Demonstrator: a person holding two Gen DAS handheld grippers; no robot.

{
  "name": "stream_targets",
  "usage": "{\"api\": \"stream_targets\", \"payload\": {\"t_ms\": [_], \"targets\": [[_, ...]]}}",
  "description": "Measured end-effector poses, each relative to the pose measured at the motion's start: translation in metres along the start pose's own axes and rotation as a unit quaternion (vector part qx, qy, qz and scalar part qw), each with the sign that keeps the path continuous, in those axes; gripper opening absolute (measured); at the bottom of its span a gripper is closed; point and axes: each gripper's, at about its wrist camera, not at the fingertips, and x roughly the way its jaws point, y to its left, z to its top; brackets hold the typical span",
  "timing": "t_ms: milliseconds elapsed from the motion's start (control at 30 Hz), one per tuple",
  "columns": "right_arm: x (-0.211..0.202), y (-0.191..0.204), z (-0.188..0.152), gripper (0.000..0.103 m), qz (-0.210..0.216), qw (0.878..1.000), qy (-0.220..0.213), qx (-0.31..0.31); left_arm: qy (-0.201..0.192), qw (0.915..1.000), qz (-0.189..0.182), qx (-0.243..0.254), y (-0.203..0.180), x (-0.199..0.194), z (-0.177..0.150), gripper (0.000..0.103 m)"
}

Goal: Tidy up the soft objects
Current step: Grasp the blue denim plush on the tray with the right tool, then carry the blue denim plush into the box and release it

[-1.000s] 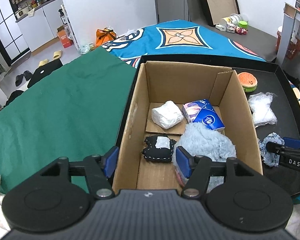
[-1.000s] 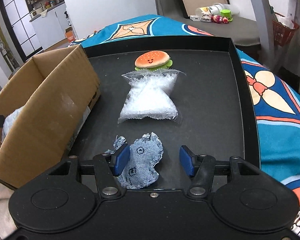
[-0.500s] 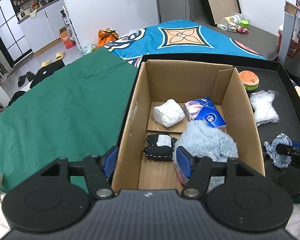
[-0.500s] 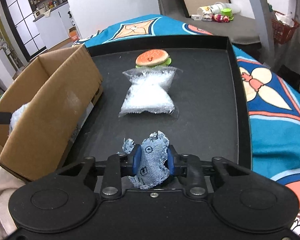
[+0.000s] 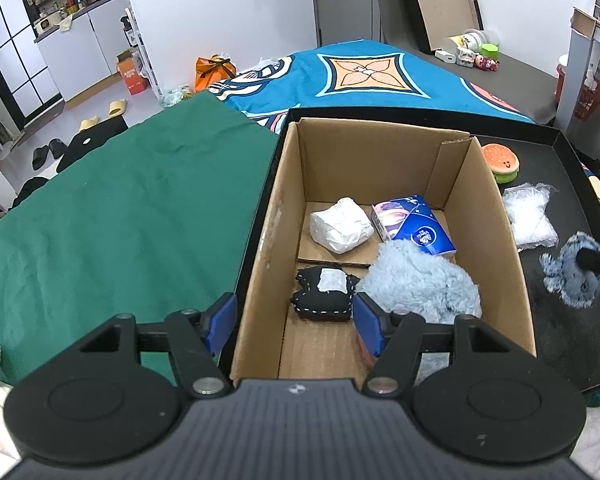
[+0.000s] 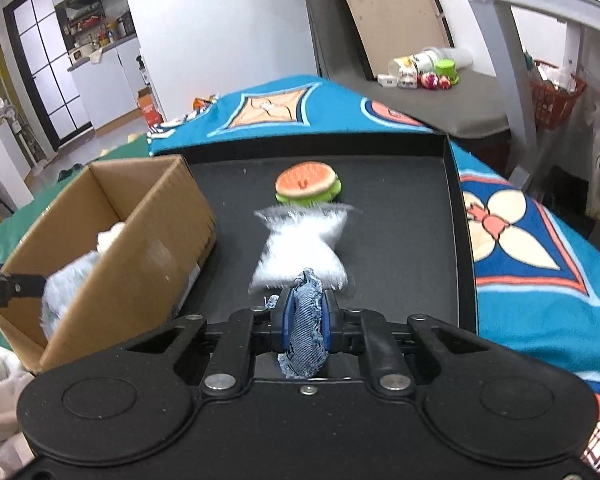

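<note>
My right gripper (image 6: 306, 314) is shut on a blue denim cloth piece (image 6: 305, 332) and holds it above the black tray (image 6: 416, 216). The cloth also shows in the left wrist view (image 5: 572, 276), right of the cardboard box (image 5: 496, 240). My left gripper (image 5: 294, 320) is open and empty over the box's near end. In the box lie a fluffy blue toy (image 5: 416, 280), a black pouch (image 5: 324, 294), a white bundle (image 5: 340, 230) and a blue tissue pack (image 5: 414, 228). A burger toy (image 6: 308, 186) and a clear plastic bag (image 6: 300, 250) lie on the tray.
The box (image 6: 140, 252) stands on the tray's left part. A green cloth (image 5: 120, 220) covers the surface left of it. A patterned blue blanket (image 6: 540, 264) lies right of and behind the tray. White fabric (image 6: 0, 396) sits at the near left.
My right gripper closed on the denim cloth and lifted it off the tray, rising and tilting. The left gripper stayed open over the box.
</note>
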Motion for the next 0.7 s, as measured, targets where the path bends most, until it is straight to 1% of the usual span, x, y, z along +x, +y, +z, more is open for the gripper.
{"api": "stream_targets", "payload": {"t_ms": [333, 700], "targets": [[-0.014, 0.019, 0.020, 0.014, 0.016, 0.999, -0.030, -0.012, 0.002, 0.9999, -0.005, -0.011, 0.008, 0.001, -0.003, 0.063], [-0.031, 0.043, 0.041, 0.014, 0.040, 0.997, -0.063, -0.026, -0.008, 0.9996, -0.015, -0.021, 0.017, -0.002, -0.006, 0.062]]}}
